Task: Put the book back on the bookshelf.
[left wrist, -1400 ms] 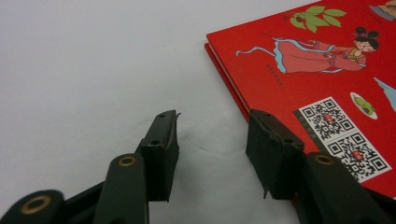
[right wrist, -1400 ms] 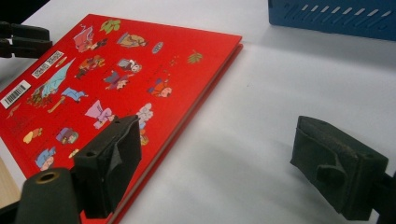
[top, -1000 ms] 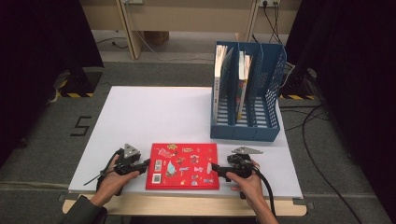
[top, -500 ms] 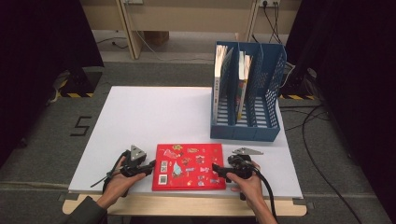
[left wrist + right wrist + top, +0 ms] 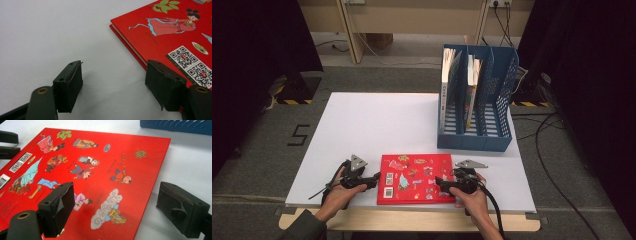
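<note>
A red book (image 5: 415, 178) lies flat, cover up, at the near edge of the white table (image 5: 377, 125), between the person's two hands. The left gripper (image 5: 373, 181) sits just off the book's left edge; its jaws have just been opening and now stand apart, with bare table between them and one jaw just over the book's corner (image 5: 160, 42), not pressing on it. The right gripper (image 5: 441, 183) lies at the book's right edge, its jaws spread wide: in the right gripper view one jaw hangs over the cover (image 5: 100, 170) and the other over the table beside the book's edge, neither pinching anything. Both hands rest low at the table's front, cables trailing back off the edge. Behind the book and to the right, well apart from it, stands a blue file rack (image 5: 476, 100) with perforated walls and several upright slots; two books (image 5: 448, 80) stand in its left slots and the right ones look empty. The stretch of table between the red book and the rack's open front is bare. Beyond the table are a grey floor, dark curtains at both sides, and loose cables (image 5: 542, 130) on the right.
</note>
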`<state>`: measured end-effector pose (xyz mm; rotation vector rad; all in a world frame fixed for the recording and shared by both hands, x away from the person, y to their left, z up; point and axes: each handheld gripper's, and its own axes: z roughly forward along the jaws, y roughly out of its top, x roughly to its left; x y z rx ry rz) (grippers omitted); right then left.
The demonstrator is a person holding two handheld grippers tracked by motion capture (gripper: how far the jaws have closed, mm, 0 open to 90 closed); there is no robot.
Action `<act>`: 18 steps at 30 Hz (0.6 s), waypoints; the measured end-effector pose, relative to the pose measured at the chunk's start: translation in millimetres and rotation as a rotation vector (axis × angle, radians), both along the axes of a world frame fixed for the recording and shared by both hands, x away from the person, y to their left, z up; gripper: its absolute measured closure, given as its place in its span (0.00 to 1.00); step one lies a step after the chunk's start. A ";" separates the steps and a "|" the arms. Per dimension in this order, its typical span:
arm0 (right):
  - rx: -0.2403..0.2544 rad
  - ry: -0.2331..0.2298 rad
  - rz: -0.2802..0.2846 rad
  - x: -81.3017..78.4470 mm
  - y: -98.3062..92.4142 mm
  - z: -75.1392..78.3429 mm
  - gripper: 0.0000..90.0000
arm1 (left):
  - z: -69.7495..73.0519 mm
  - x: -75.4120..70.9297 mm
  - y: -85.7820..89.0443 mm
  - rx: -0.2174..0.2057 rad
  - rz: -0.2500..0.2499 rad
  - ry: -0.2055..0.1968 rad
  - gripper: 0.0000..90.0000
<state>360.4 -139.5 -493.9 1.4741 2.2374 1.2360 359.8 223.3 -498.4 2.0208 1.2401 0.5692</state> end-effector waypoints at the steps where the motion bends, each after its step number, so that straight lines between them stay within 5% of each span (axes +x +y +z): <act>1: 0.005 0.000 -0.009 -0.2 1.0 -0.2 0.17 | 0.0 0.2 0.4 -0.002 -0.002 0.001 0.32; 9: 0.000 -0.007 -0.056 -3.6 11.3 -1.1 0.15 | -0.8 0.7 1.6 -0.009 -0.002 0.001 0.30; 18: 0.085 0.011 -0.133 -6.3 11.7 -2.3 0.15 | -0.2 -0.5 0.3 -0.017 0.005 0.011 0.32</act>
